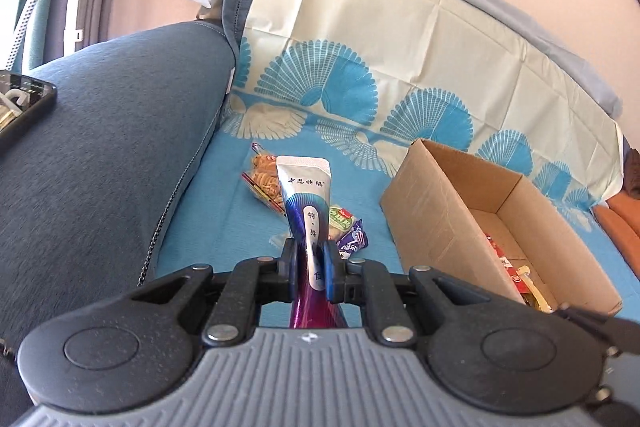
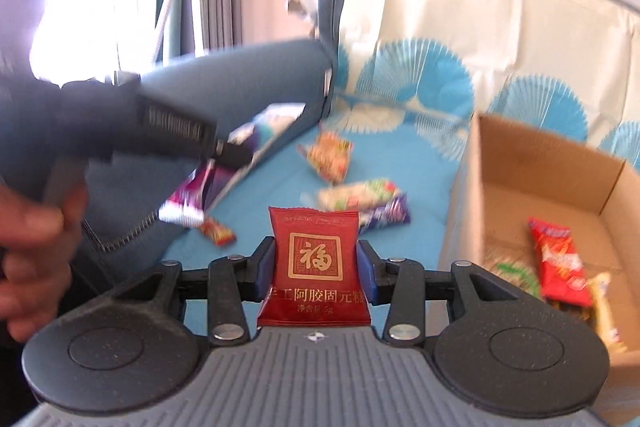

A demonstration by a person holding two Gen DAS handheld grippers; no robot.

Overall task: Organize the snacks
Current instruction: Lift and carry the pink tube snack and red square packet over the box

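Note:
My left gripper [image 1: 310, 263] is shut on a long silver, blue and purple sachet [image 1: 306, 195], held upright above the blue sofa cover. My right gripper [image 2: 316, 265] is shut on a dark red square packet [image 2: 316, 259] with a gold emblem. An open cardboard box [image 1: 432, 203] stands to the right; in the right wrist view the box [image 2: 520, 163] holds a red packet [image 2: 560, 259] and other snacks. A brown snack bag [image 1: 266, 179], a green packet [image 1: 340, 221] and a purple packet [image 1: 354, 239] lie on the cover. The left gripper [image 2: 236, 153], blurred, carries its sachet [image 2: 188, 203] at the left.
A blue-grey sofa armrest [image 1: 108, 131] rises at the left with a black device [image 1: 24, 103] on it. A cream and blue fan-patterned cloth [image 1: 360, 39] covers the backrest. A hand [image 2: 36, 247] holds the left tool. A small red wrapper [image 2: 218, 233] lies near the armrest.

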